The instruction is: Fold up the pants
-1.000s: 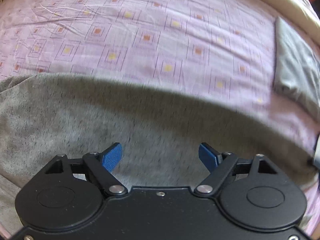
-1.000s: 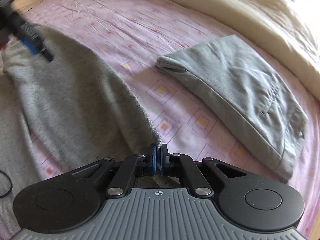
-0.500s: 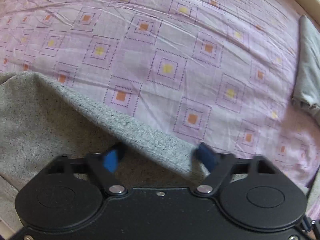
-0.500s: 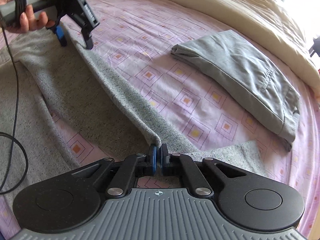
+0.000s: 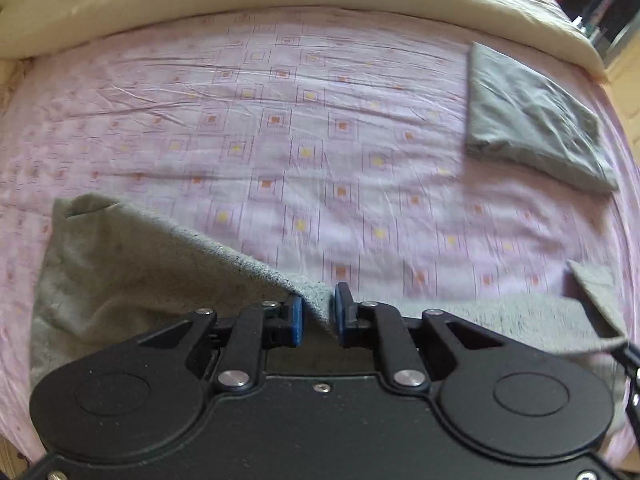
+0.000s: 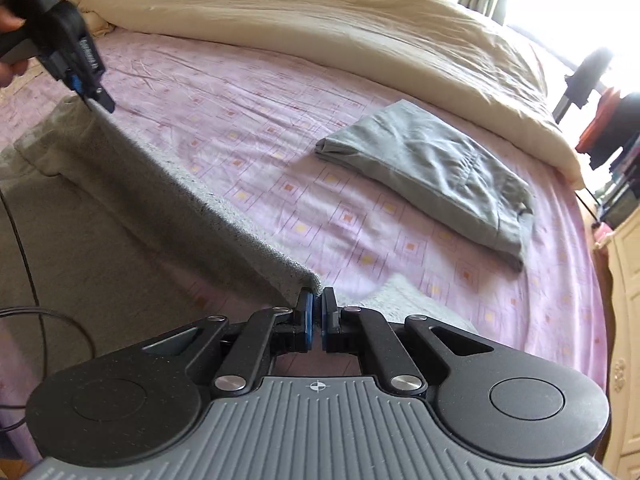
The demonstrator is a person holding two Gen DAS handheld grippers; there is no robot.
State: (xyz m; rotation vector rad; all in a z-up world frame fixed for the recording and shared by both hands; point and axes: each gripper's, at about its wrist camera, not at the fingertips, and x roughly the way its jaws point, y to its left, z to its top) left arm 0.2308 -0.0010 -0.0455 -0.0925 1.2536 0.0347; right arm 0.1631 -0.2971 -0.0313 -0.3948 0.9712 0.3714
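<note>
Left claw (image 5: pixel 317 312), seen from its own camera: the blue pads (image 5: pixel 295 320) had just been closing on the folded edge of the grey knit pants (image 5: pixel 132 264), and the fabric sat pinched between them, pulled up into a ridge. From that ridge the pants sloped away to the near left corner of the bed, ending in an open cuff. A further strip of the same cloth ran along the near edge toward the right.

Right claw (image 6: pixel 316 312), seen from its own camera: the pads (image 6: pixel 307 320) were clenched on a second point of the same edge. The edge stretched taut from here up to the left claw (image 6: pixel 90 92), which a hand (image 6: pixel 8 24) held near the top left. The bulk of the pants (image 6: pixel 100 216) hung and lay to the left, with a black cable (image 6: pixel 24 264) crossing it.

Beyond both claws lay the pink patterned bedsheet (image 5: pixel 320 152), creased and bare in the middle. Toward the far right edge of the bed rested a folded grey garment (image 6: pixel 432 176), well apart from the pants. A cream duvet (image 6: pixel 320 28) was bunched along the far edge.
</note>
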